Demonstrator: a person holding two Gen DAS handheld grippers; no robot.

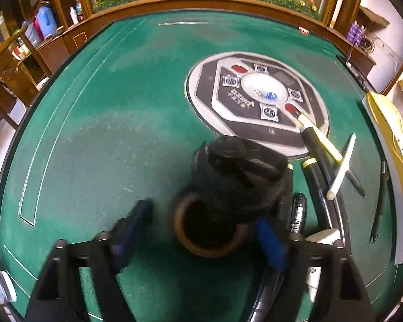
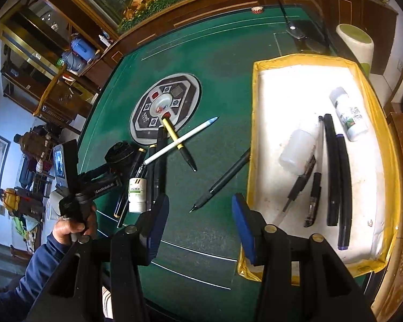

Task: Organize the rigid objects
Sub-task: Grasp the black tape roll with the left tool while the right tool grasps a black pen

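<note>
"GenRobot.AI" reads in white along the left gripper (image 2: 115,161) as the right wrist view sees it, held in the person's hand (image 2: 75,225); the print on the small white bottle (image 2: 137,194) beside it and on the bottle (image 2: 350,112) in the yellow-rimmed tray (image 2: 255,102) is too small to read. In the left wrist view the blue-padded fingers (image 1: 271,241) stand spread either side of a dark, blurred cylindrical pot (image 1: 209,225) whose brown rim shows; whether they touch it cannot be told. The right gripper (image 2: 198,225) hangs spread and empty over the green table (image 2: 215,61), with a dark pen (image 2: 220,182) lying just ahead between its fingers. A white pen (image 2: 180,141) crosses a yellow-and-black one (image 2: 178,142) near the centre console (image 2: 165,110).
</note>
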